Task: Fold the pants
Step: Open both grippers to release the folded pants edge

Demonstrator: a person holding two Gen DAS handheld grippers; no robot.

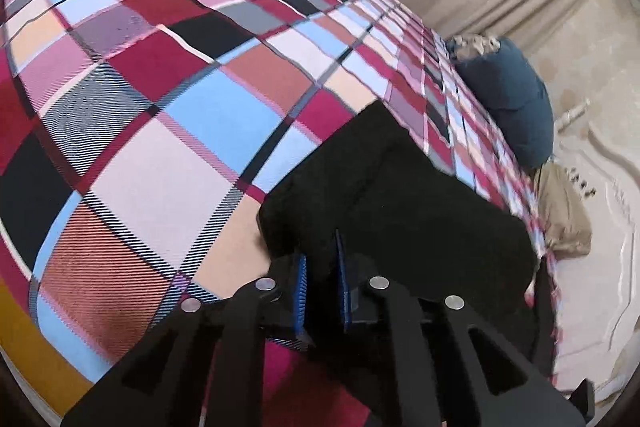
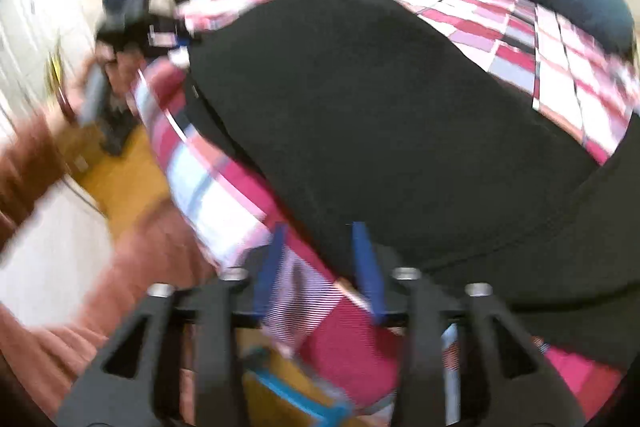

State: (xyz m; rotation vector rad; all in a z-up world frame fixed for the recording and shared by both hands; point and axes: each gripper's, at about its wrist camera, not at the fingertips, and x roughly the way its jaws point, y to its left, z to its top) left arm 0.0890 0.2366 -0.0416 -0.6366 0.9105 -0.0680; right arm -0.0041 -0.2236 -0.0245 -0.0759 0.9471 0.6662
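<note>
1. Over on the left — the left gripper [image 1: 322, 287] sits low at the near corner of the black pants [image 1: 400, 203]. Its blue pads [image 1: 301, 295] stand close together, with dark cloth looking pinched between them; I judge it clenched on the pants, though the black fabric against the black gripper body makes that hard to confirm.

2. From this side the pants lie as a compact dark slab near the edge of the plaid bedspread [image 1: 160, 107], with what looks like a doubled layer along one side. At least one fold appears to be in already.

3. Moving right — a teal pillow [image 1: 516, 107] sits beyond the pants, at the far edge of the bed.

4. Now the right wrist view, heavily smeared. The right gripper [image 2: 320, 267] hangs at the near hem of the pants [image 2: 380, 115], blue pads [image 2: 366, 267] spread apart, plaid showing in the gap between them. Released, holding nothing.

5. Here the pants spread wide and fairly flat over the bedspread [image 2: 560, 75], running off to the right.

6. My read: mid-task — still a big bundle, so another fold and some smoothing are probably left.
</note>
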